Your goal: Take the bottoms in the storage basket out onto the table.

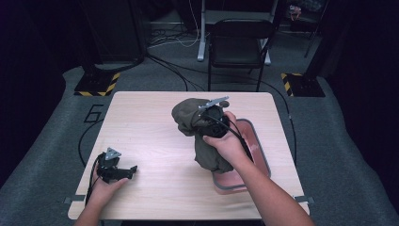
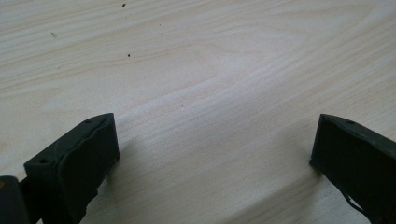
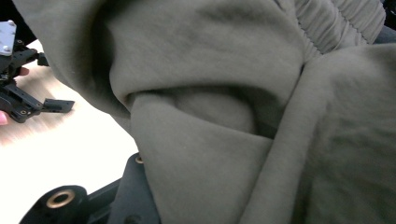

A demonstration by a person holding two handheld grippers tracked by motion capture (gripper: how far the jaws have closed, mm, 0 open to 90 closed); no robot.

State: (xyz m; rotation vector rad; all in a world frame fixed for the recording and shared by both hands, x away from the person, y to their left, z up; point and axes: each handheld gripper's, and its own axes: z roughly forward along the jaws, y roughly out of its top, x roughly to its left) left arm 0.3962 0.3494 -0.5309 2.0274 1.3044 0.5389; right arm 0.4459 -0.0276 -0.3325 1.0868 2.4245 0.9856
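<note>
Nearest the person's edge of the wooden table (image 1: 150, 117), the left hand (image 1: 104, 188) rests low on the tabletop and holds the left gripper (image 1: 133, 170), whose grey three-cornered plate faces up and whose jaws point toward the table's middle. In the left gripper view the two black jaws stand wide apart over bare, pale wood grain, with nothing between them and a few dark specks on the surface farther off. Farther in and to the right, the right hand (image 1: 229, 143) grips the right gripper (image 1: 201, 123), lifted above the table with its own grey plate uppermost. An olive-green garment (image 1: 188, 115) is bunched over this gripper's front and hangs down in a loose fold toward the table. In the right gripper view the cloth (image 3: 233, 116) drapes across the jaws at close range, showing a ribbed, elasticated hem at upper right; the jaws appear to be closed on the fabric, though the cloth hides their tips, so their state cannot be told for certain. Beneath and just behind the hanging garment lies a pink tray (image 1: 261, 150) with a grey rim, near the table's right edge. Beyond the table stands a black chair (image 1: 240, 44) on grey carpet.
</note>
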